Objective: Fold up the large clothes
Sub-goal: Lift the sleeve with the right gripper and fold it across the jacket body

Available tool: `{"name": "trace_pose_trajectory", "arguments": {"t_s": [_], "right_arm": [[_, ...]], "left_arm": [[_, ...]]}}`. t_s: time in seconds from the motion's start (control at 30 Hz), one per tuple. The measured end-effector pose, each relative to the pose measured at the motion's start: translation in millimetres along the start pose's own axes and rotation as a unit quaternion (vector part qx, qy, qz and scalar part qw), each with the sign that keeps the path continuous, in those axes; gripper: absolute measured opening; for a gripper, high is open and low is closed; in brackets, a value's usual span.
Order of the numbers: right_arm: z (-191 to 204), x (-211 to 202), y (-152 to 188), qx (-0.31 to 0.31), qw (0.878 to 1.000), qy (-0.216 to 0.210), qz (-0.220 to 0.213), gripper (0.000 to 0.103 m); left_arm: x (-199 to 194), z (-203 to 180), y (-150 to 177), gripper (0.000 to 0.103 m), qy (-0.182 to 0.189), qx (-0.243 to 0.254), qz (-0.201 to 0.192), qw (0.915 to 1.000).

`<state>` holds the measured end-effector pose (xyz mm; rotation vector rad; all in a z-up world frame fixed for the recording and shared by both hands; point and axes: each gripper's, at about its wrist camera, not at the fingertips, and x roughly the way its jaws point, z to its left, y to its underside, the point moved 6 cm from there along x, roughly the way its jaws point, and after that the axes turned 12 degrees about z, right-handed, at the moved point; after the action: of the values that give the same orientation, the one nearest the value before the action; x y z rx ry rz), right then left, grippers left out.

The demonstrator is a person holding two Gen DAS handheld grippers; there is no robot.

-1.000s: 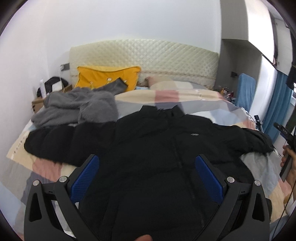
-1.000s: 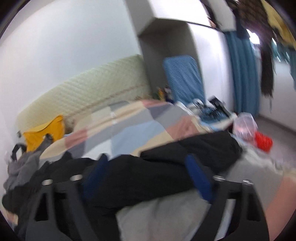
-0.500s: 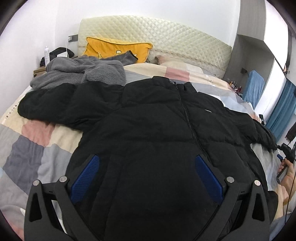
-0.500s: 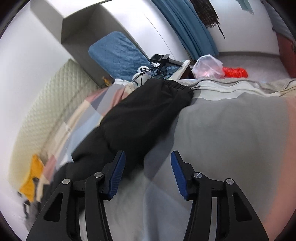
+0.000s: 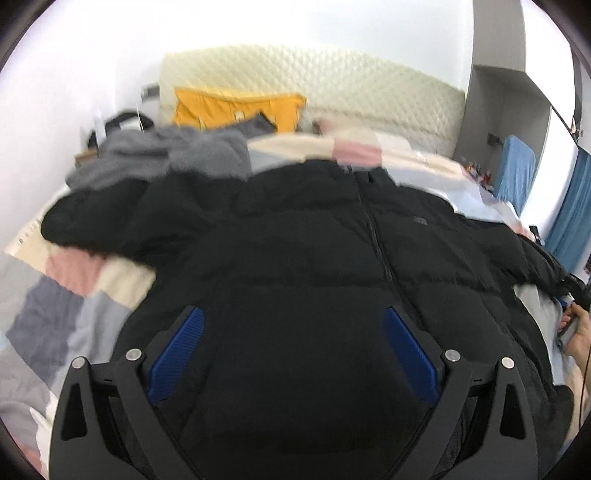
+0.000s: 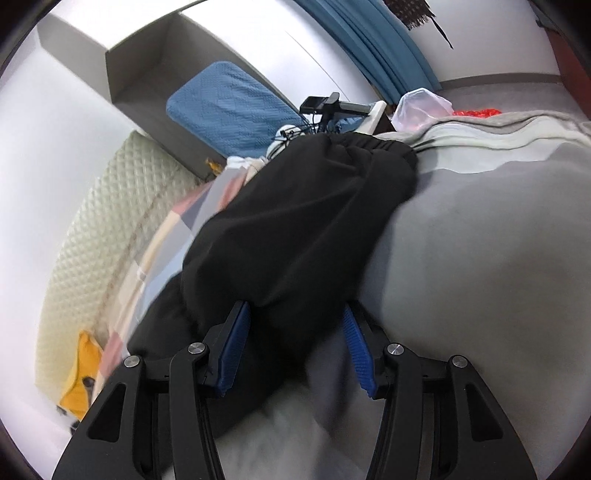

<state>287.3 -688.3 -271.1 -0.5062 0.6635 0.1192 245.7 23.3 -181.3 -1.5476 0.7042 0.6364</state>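
Observation:
A large black puffer jacket [image 5: 303,251] lies spread front-up on the patchwork bed, zipper closed, both sleeves out to the sides. My left gripper [image 5: 291,332] is wide open and hovers over the jacket's lower body. In the right wrist view the jacket's right sleeve [image 6: 295,221] runs away toward its cuff near the bed's edge. My right gripper [image 6: 295,332] is open with the sleeve lying between its blue pads [image 6: 232,347]; the jaws stand apart on either side of it.
A grey fleece garment [image 5: 173,155] and a yellow pillow [image 5: 236,107] lie at the bed's head by the quilted headboard [image 5: 332,85]. A blue cushion [image 6: 232,107], cables, a plastic bag [image 6: 421,107] and blue curtains [image 6: 369,29] are beyond the bed's right side.
My right gripper has moved in over the sleeve, which now lies between its jaws. My left gripper view has shifted slightly and is blurred; its jaws stay wide open.

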Motion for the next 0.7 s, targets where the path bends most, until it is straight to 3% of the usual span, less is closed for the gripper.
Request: {"name": "trace_pose_trajectory", "arguments": {"t_s": [0.1,0.23,0.37,0.47,0.53,0.7], "right_arm": [[-1.7,3.5,-7.0,0.004,1.000,-0.004,-0.016,0.049],[2.7,6.4,-17.9,0.003,0.999,-0.015,-0.040,0.049],[16.5,13.5,-27.5,-0.011,0.999,-0.033,-0.038,0.049],[27.2,21.9,-28.0,-0.023,0.999,-0.036,-0.025,0.034],[32.5,24.4,-27.3,-0.021,0.999,-0.033,-0.023,0.018],[36.0,9.0,-38.4,0.015,0.998,-0.034,-0.050,0.007]], "left_arm": [[-0.9,-3.1,-6.5,0.098,0.001,-0.012,-0.012,0.9999],[5.0,-8.1,-7.1,0.097,0.013,-0.023,0.002,0.9996],[5.9,-9.3,-5.3,0.097,0.014,-0.021,0.005,0.9997],[5.1,-8.2,-6.5,0.097,0.015,-0.039,0.014,0.9990],[4.3,-9.4,-9.7,0.098,0.023,-0.056,0.024,0.9978],[-5.4,-18.3,-19.9,0.097,0.022,-0.056,0.008,0.9981]]}}
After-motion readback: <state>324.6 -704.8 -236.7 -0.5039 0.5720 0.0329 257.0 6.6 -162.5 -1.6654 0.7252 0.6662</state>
